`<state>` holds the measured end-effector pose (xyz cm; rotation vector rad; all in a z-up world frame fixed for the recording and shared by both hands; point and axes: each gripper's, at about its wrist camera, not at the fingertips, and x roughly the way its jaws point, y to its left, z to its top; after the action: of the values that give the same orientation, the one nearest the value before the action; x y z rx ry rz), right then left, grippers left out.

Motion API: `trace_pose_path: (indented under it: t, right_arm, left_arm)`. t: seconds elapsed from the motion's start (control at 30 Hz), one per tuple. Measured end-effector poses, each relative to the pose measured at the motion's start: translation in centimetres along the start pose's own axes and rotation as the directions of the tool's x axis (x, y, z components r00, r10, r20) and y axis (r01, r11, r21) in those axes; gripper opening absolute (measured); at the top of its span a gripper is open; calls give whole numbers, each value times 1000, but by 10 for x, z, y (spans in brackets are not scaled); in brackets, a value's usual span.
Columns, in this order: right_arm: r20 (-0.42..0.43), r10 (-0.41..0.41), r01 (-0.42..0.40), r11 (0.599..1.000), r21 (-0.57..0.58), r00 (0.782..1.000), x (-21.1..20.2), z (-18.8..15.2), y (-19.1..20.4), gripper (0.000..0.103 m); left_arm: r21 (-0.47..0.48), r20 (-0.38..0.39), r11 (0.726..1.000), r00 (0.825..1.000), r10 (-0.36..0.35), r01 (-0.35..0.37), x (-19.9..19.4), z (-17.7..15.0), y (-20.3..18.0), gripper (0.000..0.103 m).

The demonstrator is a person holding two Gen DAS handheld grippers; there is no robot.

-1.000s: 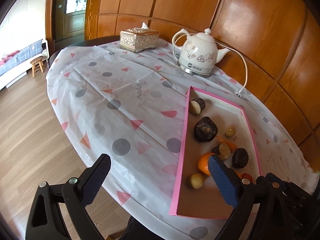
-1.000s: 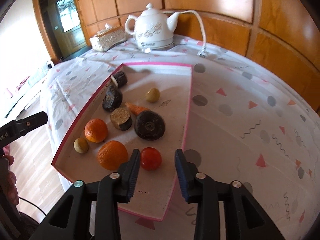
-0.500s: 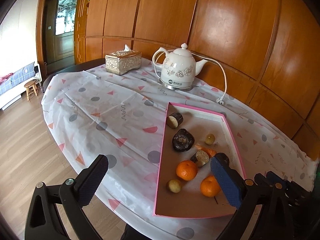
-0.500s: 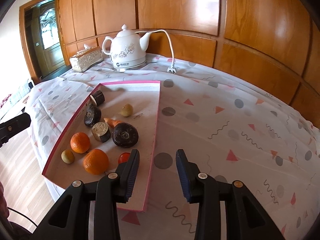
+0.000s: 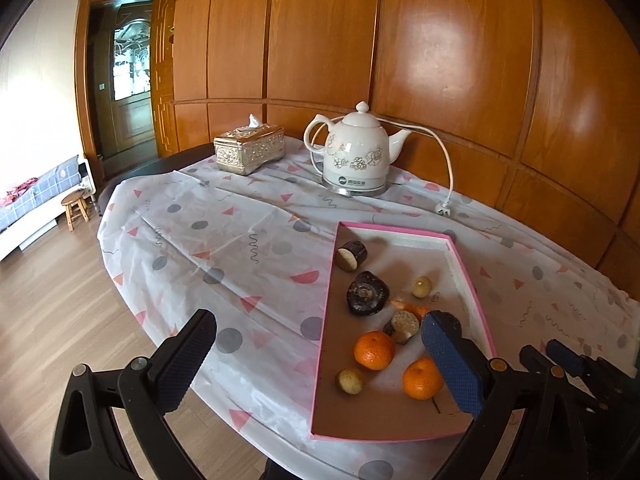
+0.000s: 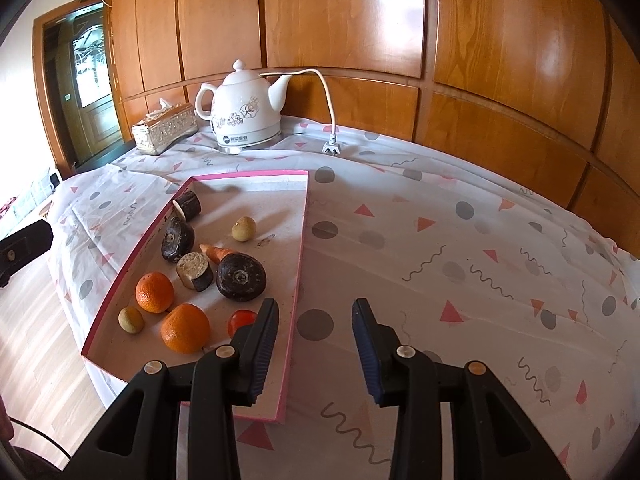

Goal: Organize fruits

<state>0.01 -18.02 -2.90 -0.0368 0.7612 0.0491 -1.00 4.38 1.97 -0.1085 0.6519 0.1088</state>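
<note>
A pink-rimmed tray point(image 5: 468, 280) point(image 6: 248, 175) lies on the patterned tablecloth. It holds two oranges point(image 5: 374, 350) point(image 6: 185, 327), a small red tomato point(image 6: 241, 320), dark round fruits point(image 5: 367, 293) point(image 6: 241, 276), a carrot piece point(image 6: 216, 253), small yellowish fruits point(image 5: 422, 286) point(image 6: 244, 229) and cut dark stubs point(image 5: 351, 255) point(image 6: 195, 271). My left gripper point(image 5: 320, 360) hangs above the tray's near left corner, open wide and empty. My right gripper point(image 6: 316, 344) hovers over the tray's near right rim, open by a narrow gap with nothing in it.
A white flowered kettle point(image 5: 356, 156) point(image 6: 244, 116) with its loose plug point(image 6: 332, 146) and a silver tissue box point(image 5: 249, 150) point(image 6: 164, 130) stand at the table's far side, before a wooden panelled wall. The table's edge drops to wooden floor on the left, where a stool point(image 5: 75, 208) stands.
Both grippers have drawn back and up from the tray and tilted upward, so the fruit looks farther away and more wall shows. Neither gripper's jaws changed visibly.
</note>
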Motion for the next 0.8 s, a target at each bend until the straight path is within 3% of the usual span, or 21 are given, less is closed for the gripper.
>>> trace_pose_path:
  t: [0.33,0.8]
  right_arm:
    - [11,0,0,1000,-13,1000,-2,0,4,38]
    - [16,1,-1,1000,-20,1000,-4,1,7,39]
  left_arm:
    - [-7,31,1000,999,27,-27,-3,-3,2,103]
    - [-15,5,1000,1000,13,-13,2,-6,4,103]
